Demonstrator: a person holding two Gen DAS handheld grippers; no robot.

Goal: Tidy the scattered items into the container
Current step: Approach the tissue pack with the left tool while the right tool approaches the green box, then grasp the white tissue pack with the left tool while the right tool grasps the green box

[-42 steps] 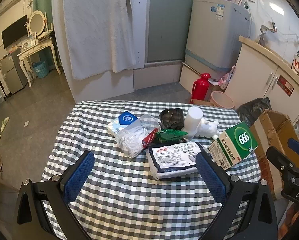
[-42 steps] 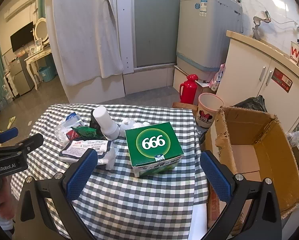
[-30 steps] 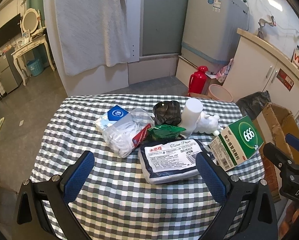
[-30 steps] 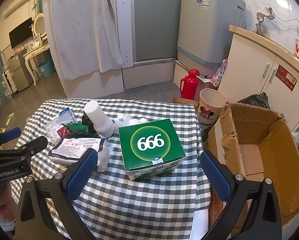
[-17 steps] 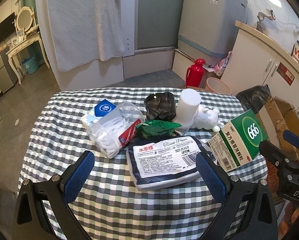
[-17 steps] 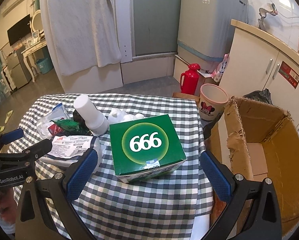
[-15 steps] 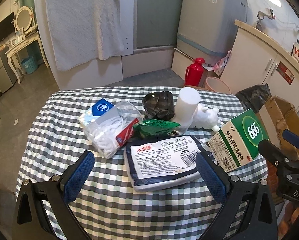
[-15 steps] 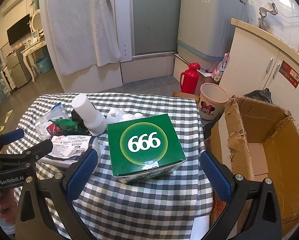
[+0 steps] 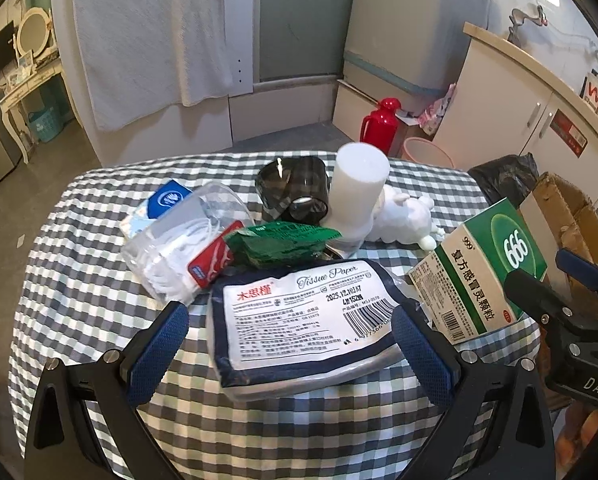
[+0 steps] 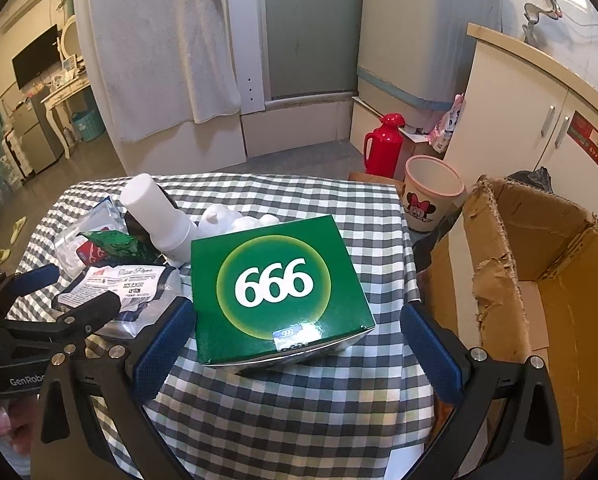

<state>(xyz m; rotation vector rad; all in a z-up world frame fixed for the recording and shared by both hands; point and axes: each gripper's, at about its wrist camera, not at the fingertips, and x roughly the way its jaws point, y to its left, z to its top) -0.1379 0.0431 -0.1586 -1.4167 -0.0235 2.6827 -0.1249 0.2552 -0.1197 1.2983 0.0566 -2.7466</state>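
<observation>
I am lining up first pickups. My left gripper [image 9: 287, 320], jaws apart, is framing the soft plastic tissue pack [image 9: 303, 316] on the checked tablecloth [image 9: 79, 280]. My right gripper [image 10: 295, 338], also spread, is straddling the rigid glossy green box [image 10: 275, 284] (probably a square side grip next); the torn cardboard carton [image 10: 535, 280] is standing open alongside.

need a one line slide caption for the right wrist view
Open right tongs framing a green 666 box on the checked table, with an open cardboard box alongside.

A white towel [image 9: 147, 36] hangs behind; a washing machine [image 9: 415, 20] adjoins cream cabinets [image 9: 511, 120].
</observation>
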